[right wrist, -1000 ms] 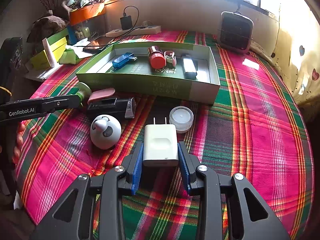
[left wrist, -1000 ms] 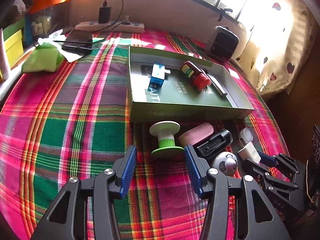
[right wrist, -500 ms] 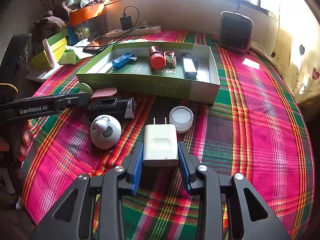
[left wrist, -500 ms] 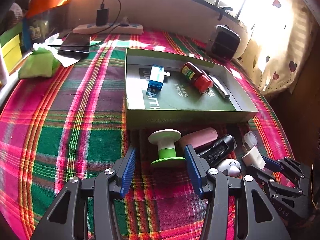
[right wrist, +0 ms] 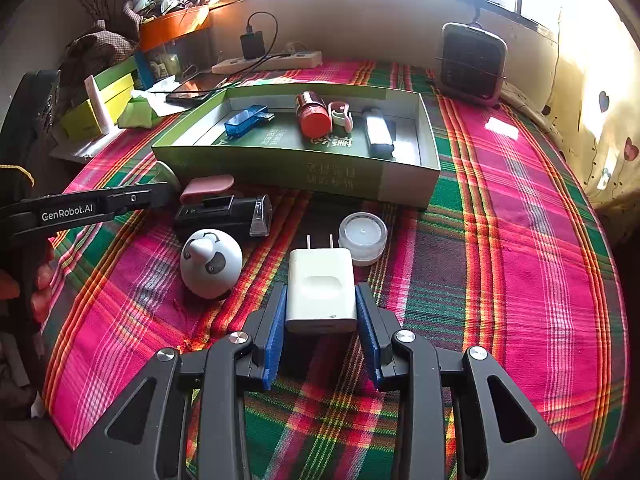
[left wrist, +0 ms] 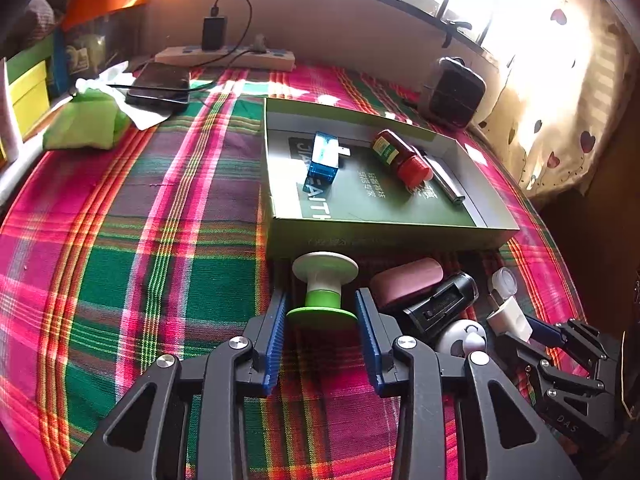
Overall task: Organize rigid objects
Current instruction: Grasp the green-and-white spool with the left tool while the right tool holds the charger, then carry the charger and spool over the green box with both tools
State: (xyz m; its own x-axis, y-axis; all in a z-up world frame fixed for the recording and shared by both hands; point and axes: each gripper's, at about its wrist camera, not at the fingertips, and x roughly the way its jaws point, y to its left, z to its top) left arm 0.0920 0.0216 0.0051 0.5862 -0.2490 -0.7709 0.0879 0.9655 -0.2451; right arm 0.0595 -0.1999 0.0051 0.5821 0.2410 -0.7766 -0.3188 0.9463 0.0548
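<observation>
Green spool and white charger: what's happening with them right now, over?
Left gripper open, fingers astride green spool. Right gripper shut on white charger. Green box ahead; clear jar just past the charger.

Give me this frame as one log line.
left gripper: open, straddling green spool | right gripper: shut on white charger | green box: partly filled

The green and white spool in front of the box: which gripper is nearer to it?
Left. The left gripper has the spool between its open fingers. The right gripper is farther away, around the white charger.
</observation>
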